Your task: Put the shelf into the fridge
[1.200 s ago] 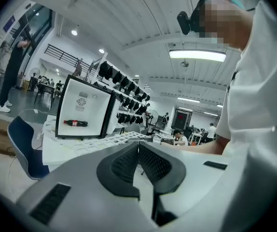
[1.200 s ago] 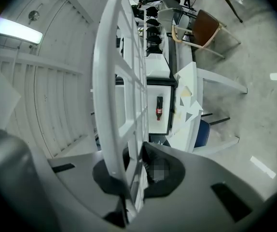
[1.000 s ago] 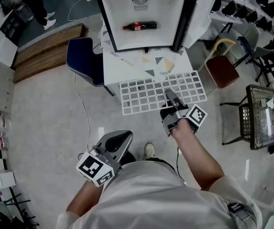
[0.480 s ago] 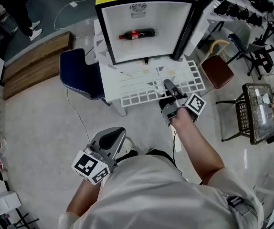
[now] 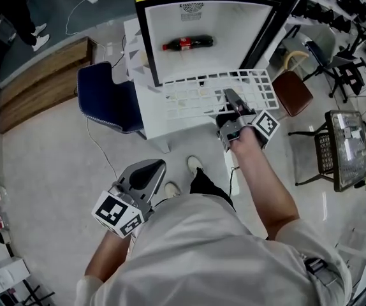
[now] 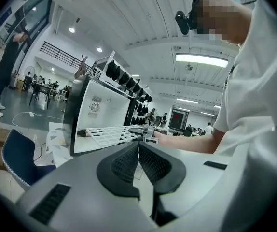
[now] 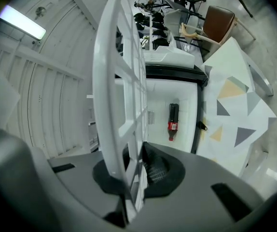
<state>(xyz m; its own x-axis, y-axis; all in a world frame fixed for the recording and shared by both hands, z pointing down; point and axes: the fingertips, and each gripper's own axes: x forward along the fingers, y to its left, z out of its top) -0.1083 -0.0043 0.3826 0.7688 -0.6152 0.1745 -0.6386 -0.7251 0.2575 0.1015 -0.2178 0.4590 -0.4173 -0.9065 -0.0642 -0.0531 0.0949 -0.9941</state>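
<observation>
The fridge [image 5: 202, 37] is sitting on a white table [image 5: 170, 129] with its door swung open to the right. The white grid shelf [image 5: 196, 94] is hovering roughly level over the table, with its far edge right at the fridge mouth. Can't really tell if it's poking inside yet. The right gripper [image 5: 231, 99] is holding it by the near edge, fingers [image 7: 158, 170] clamping down on a bar of the grid. The left gripper [image 5: 146, 176] is hanging low by the person's side, well away from the table, fingers [image 6: 124, 163] pressing together with nothing in them. A cola bottle [image 5: 188, 43] is lying on its side in the fridge.
</observation>
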